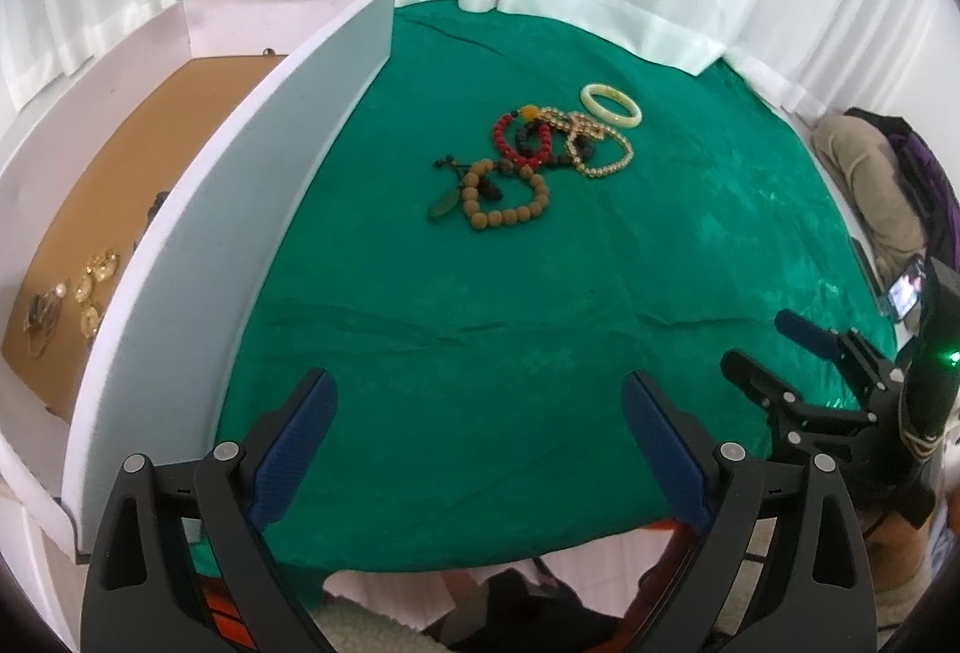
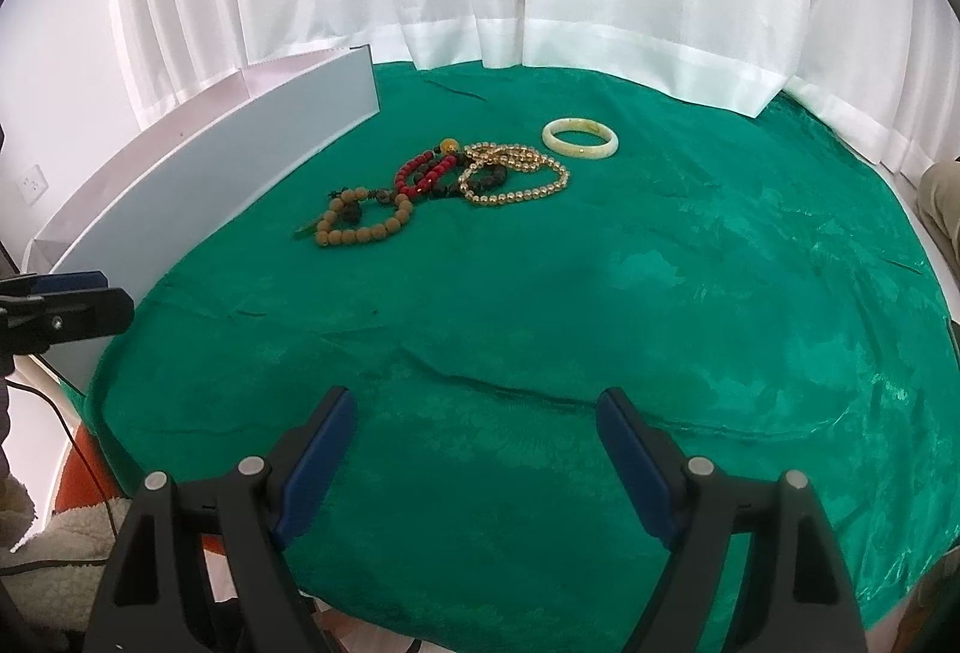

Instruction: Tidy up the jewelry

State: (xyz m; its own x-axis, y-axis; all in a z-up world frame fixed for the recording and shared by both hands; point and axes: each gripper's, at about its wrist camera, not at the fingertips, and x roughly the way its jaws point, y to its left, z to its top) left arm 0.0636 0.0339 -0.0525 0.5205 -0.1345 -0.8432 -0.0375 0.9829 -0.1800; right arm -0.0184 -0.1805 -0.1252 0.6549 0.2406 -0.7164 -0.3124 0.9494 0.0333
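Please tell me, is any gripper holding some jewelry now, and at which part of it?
Nothing is held. The left gripper and right gripper are both open and empty above the green cloth, far from the bracelets.

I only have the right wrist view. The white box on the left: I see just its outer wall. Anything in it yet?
Observer: Yes. The left wrist view looks into the box; gold earrings lie on its brown floor near the front.
Operator: Any beaded bracelets in there?
Observer: None visible. The wooden bead bracelet and the rest of the pile sit out on the green cloth.
Operator: Left tongs holding anything?
Observer: No. The left tongs are open and empty over the cloth's near edge.
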